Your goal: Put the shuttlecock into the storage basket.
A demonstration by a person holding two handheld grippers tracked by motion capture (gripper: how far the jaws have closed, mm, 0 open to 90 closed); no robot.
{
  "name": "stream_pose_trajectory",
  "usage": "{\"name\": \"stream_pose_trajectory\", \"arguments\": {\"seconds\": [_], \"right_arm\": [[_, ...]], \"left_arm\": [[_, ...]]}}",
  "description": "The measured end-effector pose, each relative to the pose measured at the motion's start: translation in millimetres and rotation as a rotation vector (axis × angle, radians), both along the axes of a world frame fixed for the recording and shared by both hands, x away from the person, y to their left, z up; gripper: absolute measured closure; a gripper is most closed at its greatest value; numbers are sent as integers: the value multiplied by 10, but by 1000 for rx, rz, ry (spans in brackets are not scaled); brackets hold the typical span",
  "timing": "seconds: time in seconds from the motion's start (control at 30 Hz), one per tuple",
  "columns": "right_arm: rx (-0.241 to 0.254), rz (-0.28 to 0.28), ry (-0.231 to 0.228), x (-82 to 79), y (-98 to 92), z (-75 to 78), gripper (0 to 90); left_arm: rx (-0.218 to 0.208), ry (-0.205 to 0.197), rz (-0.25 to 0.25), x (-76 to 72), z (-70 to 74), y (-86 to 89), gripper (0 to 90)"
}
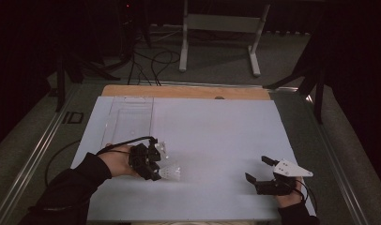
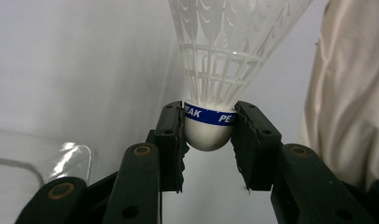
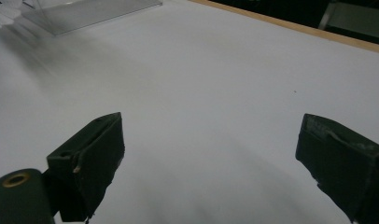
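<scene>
I am working over a pale blue-white sheet (image 1: 217, 140) that covers a wooden-edged table (image 1: 188, 91), with dark curtains and a grey stand on the floor beyond. The thing in play is a white plastic shuttlecock (image 2: 215, 74), and I have it by its rounded cork head: my left gripper (image 2: 207, 135) is clenched on that head, one black jaw on each side, just below the blue printed band. In the high view the shuttlecock (image 1: 170, 171) sits at the near-left part of the sheet, at the tip of the left gripper (image 1: 148, 161), its skirt pointing toward the table's middle; I cannot tell whether it is lifted clear of the sheet or resting on it. I judge it very light, so weight is no concern, but the latticed skirt looks thin and springy and would buckle or split if squeezed. The head is the only firm place to take hold, though it is smooth and domed, so it may squirt out if I pinch too near its tip. A clear plastic tray (image 1: 130, 115) lies flat at the far-left of the sheet, beyond the left hand. My right gripper (image 3: 211, 163) is released, its jaws spread wide over bare sheet, and in the high view it (image 1: 261, 171) rests at the near-right, well apart from the shuttlecock.
</scene>
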State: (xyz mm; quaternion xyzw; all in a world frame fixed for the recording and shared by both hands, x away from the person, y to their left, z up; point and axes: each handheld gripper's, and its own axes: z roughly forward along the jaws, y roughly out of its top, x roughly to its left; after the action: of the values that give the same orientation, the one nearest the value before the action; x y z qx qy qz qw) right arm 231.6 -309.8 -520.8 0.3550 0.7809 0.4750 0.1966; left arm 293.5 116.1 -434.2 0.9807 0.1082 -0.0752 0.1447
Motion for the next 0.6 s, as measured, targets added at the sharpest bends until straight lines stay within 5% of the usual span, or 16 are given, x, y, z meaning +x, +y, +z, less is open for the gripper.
{"name": "stream_pose_trajectory", "arguments": {"seconds": [0.23,0.6], "right_arm": [[-3,3,-3,-5,7,3,82],[-3,7,-6,-2,5,1,82]], "left_arm": [[-12,-36,67,78,210,57,652],[-42,-39,173,197,482,204,652]]}}
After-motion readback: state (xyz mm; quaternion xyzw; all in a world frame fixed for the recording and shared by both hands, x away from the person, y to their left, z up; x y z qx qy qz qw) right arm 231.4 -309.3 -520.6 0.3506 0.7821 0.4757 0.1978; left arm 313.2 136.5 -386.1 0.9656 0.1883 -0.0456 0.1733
